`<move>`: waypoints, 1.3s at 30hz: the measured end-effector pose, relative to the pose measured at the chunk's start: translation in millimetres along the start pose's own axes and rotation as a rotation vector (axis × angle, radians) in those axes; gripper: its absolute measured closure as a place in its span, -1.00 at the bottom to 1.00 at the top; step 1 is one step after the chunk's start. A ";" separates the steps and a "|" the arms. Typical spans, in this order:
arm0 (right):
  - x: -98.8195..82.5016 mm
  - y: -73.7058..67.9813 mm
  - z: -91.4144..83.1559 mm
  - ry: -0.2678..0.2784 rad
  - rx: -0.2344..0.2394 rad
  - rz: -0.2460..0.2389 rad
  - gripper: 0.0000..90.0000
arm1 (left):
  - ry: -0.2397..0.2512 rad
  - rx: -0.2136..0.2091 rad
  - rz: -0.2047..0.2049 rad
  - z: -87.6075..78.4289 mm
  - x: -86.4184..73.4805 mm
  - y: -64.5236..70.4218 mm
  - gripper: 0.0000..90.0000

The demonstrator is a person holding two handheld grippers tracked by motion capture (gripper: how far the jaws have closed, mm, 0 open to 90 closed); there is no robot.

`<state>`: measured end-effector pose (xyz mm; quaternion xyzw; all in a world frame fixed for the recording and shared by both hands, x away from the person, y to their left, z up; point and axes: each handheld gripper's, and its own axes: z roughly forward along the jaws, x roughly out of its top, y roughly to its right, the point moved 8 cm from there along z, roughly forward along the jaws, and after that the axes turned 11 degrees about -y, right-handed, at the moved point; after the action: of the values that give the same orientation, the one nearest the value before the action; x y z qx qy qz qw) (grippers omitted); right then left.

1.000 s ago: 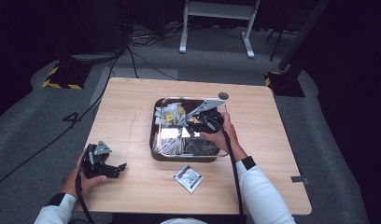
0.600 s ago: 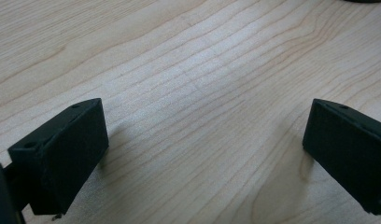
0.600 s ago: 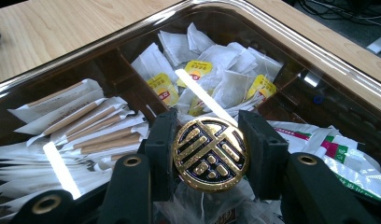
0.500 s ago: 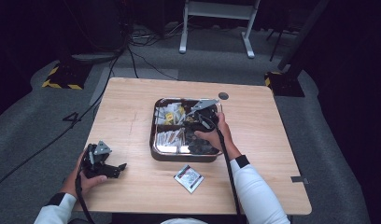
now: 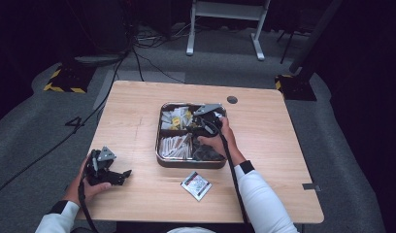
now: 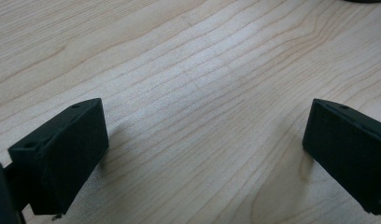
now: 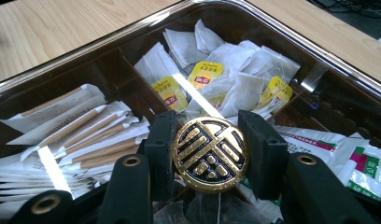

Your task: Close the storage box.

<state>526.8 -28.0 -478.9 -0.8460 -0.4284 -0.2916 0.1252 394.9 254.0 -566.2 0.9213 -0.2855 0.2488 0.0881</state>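
Gripping the round gold knob [image 7: 210,155] of the clear lid over the tray [image 5: 162,158], the right gripper [image 7: 210,154] sits straight above it, while the left gripper [image 6: 205,154] rests open, well apart.

A light wooden tabletop [image 5: 138,121] carries a small red-and-white sachet [image 5: 196,185] lying flat just in front of the tray, apart from it. A round dark cable hole [image 5: 232,100] sits near the tabletop's far edge. Beyond the tabletop, on the grey carpet floor [image 5: 50,131], stands a white metal frame [image 5: 225,24], with black cables [image 5: 147,63] trailing across the floor. Yellow-and-black hazard-striped bases [image 5: 65,80] rest at the far left, and another at the far right [image 5: 295,85].
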 end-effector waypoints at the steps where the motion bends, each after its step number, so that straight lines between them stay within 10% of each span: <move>1: -0.3 0.2 1.1 -0.004 -0.002 -0.002 0.31 | 0.000 -0.001 -0.002 0.1 0.0 0.2 -0.99; 39: -0.1 8.8 6.3 0.005 0.023 0.000 0.15 | 0.001 -0.001 -0.002 0.1 0.0 0.2 -0.99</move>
<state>536.3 -30.4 -483.6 -0.8438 -0.4314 -0.2887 0.1362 394.8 253.8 -566.3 0.9215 -0.2846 0.2488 0.0891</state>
